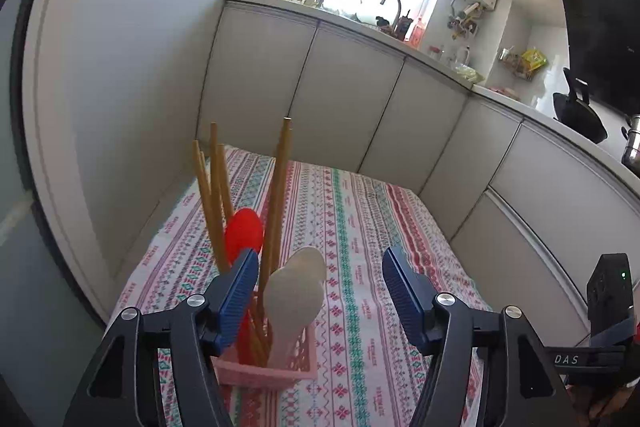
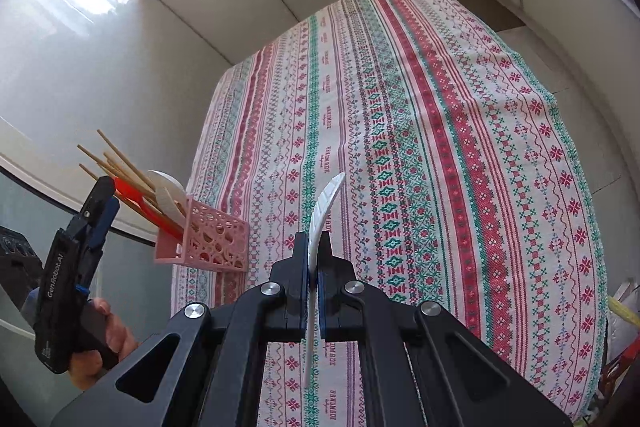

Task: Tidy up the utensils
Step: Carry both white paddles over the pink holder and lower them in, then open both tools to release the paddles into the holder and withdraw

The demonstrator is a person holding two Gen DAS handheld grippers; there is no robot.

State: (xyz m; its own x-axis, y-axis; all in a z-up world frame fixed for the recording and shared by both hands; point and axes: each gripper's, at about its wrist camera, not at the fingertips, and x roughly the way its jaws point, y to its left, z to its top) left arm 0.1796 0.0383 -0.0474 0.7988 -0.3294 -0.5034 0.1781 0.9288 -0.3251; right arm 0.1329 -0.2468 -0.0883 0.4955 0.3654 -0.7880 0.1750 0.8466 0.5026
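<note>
utensils stand in a pink basket (image 1: 276, 363) at the near left edge of the patterned tablecloth (image 2: 440, 131): one red spoon (image 1: 244, 231), two white spoons (image 1: 298, 291), several chopsticks (image 1: 276, 195). only the right wrist view shows a third white spoon (image 2: 326, 203) clamped in the right gripper (image 2: 314, 283). left gripper (image 1: 320, 291) jaws wide, holding nothing.

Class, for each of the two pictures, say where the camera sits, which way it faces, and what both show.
Left wrist view: on the left hand-held gripper, open, facing kitchen cabinets over the pink lattice plastic basket.
Right wrist view: on the right hand-held gripper, shut on a white plastic spoon, angled down at the patterned tablecloth; the person's hand shows.
Shared: basket, tablecloth.
</note>
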